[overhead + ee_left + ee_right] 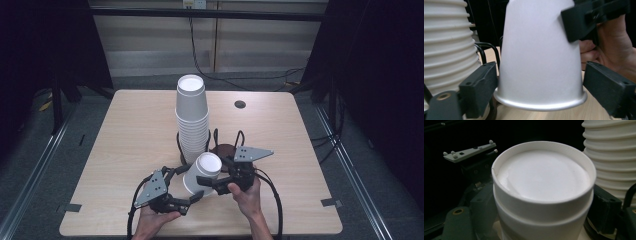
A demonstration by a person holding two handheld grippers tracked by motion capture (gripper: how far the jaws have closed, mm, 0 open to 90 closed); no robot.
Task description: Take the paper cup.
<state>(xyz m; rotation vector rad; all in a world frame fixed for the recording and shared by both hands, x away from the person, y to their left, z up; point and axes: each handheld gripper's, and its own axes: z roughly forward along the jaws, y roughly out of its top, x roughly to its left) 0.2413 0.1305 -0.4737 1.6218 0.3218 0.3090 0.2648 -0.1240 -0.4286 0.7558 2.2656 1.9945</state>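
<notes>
Gripping an upside-down white cup is the right claw; the left claw is standing open around its rim.

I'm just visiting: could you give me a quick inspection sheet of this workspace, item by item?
Surface: light wooden table, with a dark round hole near its far edge.
Job's things: tall cup stack, upside down, in a black wire holder; loose cup, tilted, bottom up.
Clutter: nothing seen.
Grippers: right gripper has its fingers pressed on the loose cup near the bottom end; left gripper straddles the cup's rim, with a gap at one finger.
Cables: gripper cable trails off the near edge; wall cable hangs behind.
Surroundings: grey floor, dark curtains.
</notes>
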